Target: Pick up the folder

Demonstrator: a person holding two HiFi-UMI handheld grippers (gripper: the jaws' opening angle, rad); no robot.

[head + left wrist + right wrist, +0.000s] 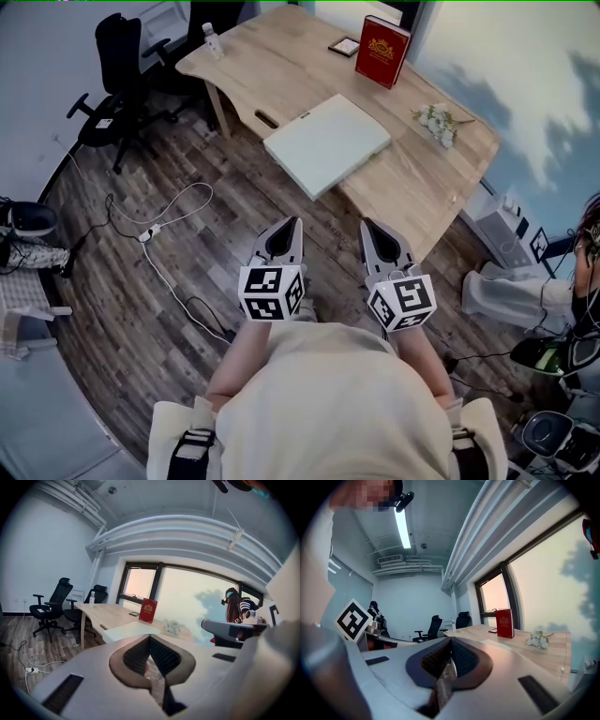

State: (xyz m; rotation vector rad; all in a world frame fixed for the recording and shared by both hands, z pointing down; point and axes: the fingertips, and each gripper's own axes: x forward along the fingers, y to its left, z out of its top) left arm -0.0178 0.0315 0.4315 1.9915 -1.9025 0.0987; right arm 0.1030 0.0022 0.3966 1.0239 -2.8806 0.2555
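While the folder (326,142) lies on the desk (281,66) (at its edge), the left gripper (291,225) and right gripper (368,227) are closed and empty.

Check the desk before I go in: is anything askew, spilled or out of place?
The flat white folder lies at an angle on the light wooden desk, and its near side juts out past the front edge. Nothing else stands out: the red hardcover book stands upright, and nothing looks spilled or damaged.

Pale green folder (327,142), closed, lying flat, overhanging wooden desk's (281,70) near edge
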